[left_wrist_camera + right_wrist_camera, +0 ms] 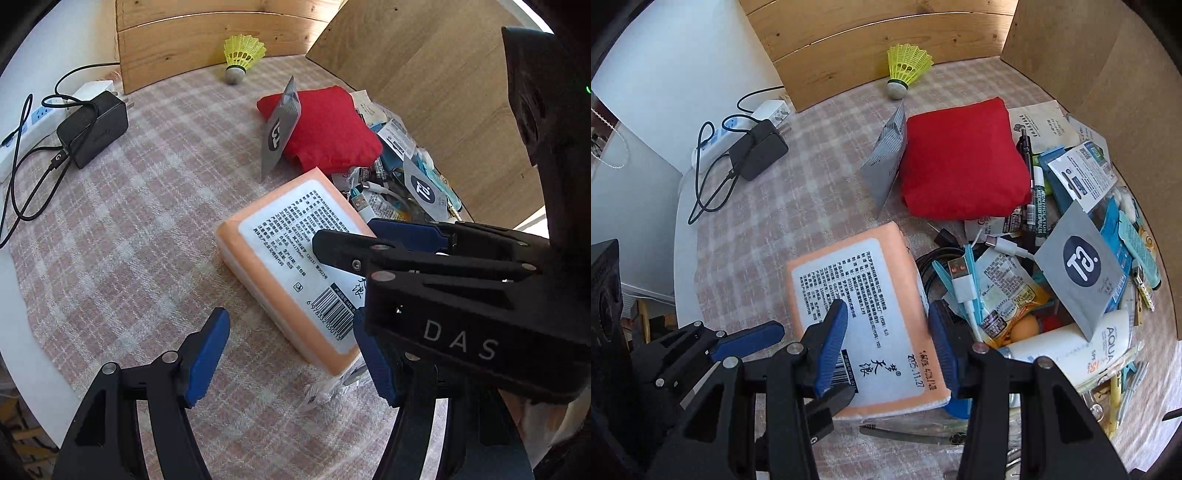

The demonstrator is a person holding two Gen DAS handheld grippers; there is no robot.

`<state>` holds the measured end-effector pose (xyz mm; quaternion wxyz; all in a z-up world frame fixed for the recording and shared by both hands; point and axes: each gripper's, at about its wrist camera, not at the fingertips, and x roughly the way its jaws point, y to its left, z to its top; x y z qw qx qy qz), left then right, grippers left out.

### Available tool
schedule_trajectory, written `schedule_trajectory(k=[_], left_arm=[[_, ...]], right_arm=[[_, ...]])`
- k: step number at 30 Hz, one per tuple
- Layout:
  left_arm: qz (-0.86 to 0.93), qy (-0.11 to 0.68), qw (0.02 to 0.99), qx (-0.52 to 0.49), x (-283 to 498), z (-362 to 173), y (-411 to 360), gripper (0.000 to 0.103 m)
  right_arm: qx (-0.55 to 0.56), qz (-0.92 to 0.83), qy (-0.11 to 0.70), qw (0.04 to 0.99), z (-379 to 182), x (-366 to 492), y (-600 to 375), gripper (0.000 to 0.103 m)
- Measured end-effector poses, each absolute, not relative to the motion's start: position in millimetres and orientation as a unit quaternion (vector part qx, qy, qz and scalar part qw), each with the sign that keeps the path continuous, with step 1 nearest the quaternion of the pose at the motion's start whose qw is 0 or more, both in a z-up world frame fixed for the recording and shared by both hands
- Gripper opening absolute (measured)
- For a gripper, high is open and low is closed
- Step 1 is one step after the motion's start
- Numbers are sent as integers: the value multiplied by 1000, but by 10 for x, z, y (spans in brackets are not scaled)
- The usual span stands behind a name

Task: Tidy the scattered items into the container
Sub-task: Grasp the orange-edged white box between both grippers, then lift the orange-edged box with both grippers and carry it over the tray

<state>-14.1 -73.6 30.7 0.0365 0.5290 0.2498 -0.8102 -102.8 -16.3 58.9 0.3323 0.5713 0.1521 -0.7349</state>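
Note:
An orange tissue pack (295,266) with a white printed label lies on the checked cloth; it also shows in the right wrist view (864,314). My left gripper (291,354) is open, its fingers either side of the pack's near corner. My right gripper (890,350) is open just above the pack; in the left wrist view it reaches in from the right (354,236). A red pouch (964,158), a grey sachet (886,155) leaning on it, and a yellow shuttlecock (905,70) lie beyond.
A heap of small items (1052,258), with cables, sachets, a sunscreen tube and pens, lies on the right against a brown board (1089,55). A wooden panel (868,40) stands behind. A black charger (92,129) and power strip (22,133) sit at the left.

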Motion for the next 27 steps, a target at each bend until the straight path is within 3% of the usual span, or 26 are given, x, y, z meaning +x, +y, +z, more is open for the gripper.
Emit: schedule_trajectory(k=[17, 27], left_arm=[[-815, 240, 21, 527, -154, 301, -718, 67], [-827, 218, 9, 518, -82, 557, -679, 67]], right_arm=[[592, -722, 117, 338, 526, -823, -93, 40], [593, -725, 75, 341, 698, -783, 68, 38]])
